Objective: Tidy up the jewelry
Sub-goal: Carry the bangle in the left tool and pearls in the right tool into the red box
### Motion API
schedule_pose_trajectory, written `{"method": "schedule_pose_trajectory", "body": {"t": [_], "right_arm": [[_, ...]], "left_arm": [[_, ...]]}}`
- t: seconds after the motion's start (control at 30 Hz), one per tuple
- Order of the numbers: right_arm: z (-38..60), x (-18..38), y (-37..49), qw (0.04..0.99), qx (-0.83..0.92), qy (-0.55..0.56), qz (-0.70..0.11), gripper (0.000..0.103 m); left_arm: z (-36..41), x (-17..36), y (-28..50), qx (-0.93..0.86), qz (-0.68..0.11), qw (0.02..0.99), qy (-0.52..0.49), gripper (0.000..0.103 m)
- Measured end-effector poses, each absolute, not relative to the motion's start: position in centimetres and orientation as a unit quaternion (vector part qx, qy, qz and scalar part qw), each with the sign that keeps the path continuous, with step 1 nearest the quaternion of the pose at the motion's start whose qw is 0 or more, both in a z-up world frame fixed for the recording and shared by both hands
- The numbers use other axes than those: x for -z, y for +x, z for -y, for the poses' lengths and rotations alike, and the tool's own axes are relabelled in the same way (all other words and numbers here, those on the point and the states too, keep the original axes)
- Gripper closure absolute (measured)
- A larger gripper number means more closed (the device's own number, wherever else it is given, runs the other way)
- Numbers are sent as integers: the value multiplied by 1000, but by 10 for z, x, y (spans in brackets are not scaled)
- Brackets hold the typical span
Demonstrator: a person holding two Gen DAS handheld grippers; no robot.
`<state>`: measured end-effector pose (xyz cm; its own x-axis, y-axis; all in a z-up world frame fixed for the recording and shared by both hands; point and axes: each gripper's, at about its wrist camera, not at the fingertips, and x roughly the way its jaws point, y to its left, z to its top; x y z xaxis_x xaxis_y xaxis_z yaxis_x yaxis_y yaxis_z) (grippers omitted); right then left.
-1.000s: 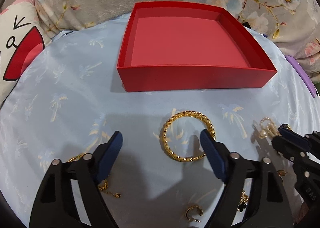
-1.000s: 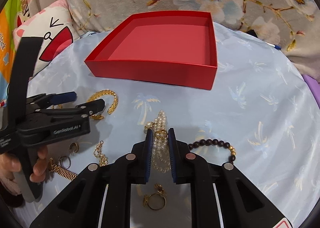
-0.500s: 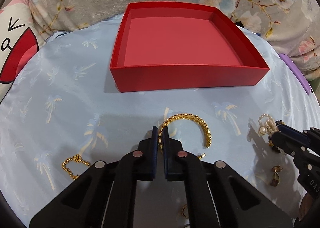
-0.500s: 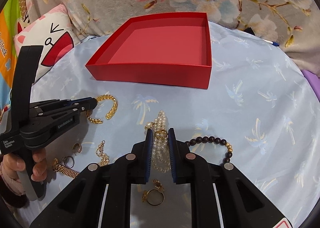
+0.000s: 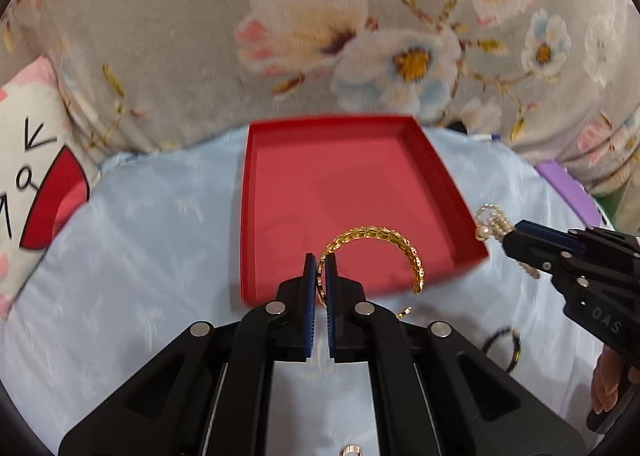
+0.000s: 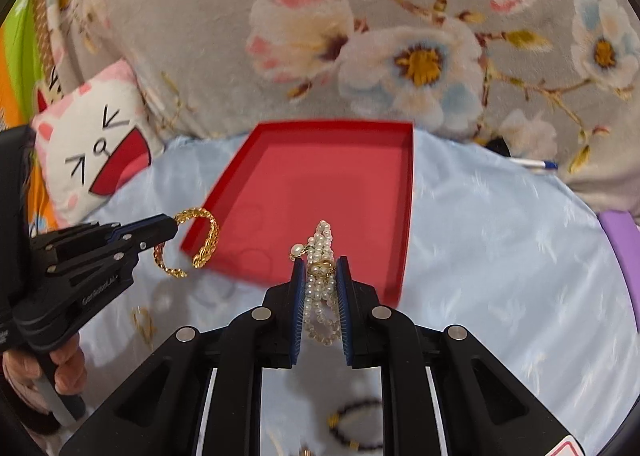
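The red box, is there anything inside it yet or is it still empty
Empty. The red box shows only bare floor; the gold bracelet and pearl bracelet hang clamped in the grippers, not yet released.

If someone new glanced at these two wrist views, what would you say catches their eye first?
Probably the open red box on the pale blue cloth, bright against the grey floral blanket behind it. Next, the two lifted pieces: the left gripper pinches a gold chain bracelet over the box's near edge, and the right gripper clamps a bunched pearl bracelet just short of the box's near corner.
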<state>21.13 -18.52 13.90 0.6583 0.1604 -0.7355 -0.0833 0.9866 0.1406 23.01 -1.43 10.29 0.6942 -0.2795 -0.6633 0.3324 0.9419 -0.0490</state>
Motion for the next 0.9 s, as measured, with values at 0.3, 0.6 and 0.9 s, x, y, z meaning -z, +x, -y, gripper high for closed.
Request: {"method": "schedule_pose_trajectory", "body": {"t": [0.3,0.6,0.9], "right_arm": [[197,-127,342,902,-50,63,-424,89],[194,-73,411,876,-28,58,-478,89],[195,-52,424,869,-13,44,-492,88]], "left_arm": [[39,-108,347,135,-351,926,37,99],[54,-58,418,100,-391,913,56,99],[55,-38,435,97,-413,904,47,97]]}}
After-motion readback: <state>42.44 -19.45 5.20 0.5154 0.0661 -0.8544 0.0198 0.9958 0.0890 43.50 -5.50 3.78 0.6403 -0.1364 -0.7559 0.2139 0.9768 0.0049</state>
